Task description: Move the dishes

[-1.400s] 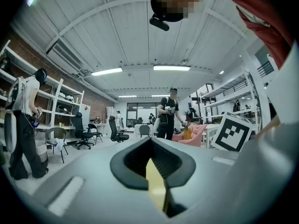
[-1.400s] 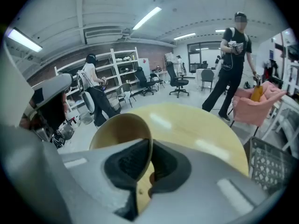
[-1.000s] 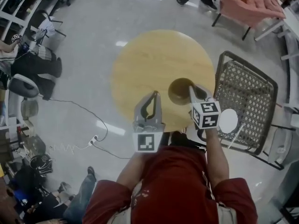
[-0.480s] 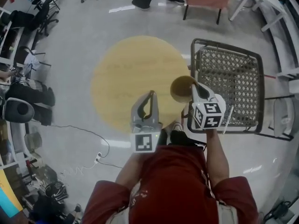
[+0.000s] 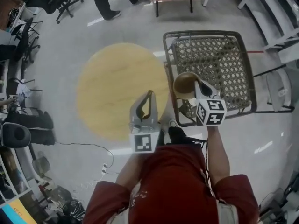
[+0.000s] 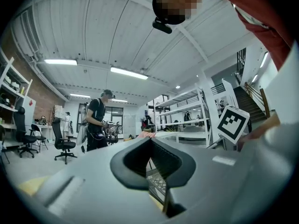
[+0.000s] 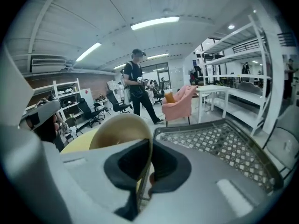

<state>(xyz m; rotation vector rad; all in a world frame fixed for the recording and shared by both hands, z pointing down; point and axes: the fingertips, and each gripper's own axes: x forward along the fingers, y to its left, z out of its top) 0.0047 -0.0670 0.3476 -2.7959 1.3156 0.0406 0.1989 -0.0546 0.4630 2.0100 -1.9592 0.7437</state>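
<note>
Left claw (image 5: 150,95) closed and empty, over the right side of the round wooden desk (image 5: 112,87), right claw (image 5: 195,84) clamped on the rim of the tan bowl (image 5: 183,84), bowl held above the wire mesh rack (image 5: 212,55), at its near-left corner

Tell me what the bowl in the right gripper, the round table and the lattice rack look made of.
Bowl: thin tan wall, matte, maybe bamboo fibre or plastic. Round table: pale wood look with faint grain lines; veneer or laminate possible. Lattice rack: dark tubular frame, likely painted metal; pale diamond mesh could be wire or plastic.
</note>
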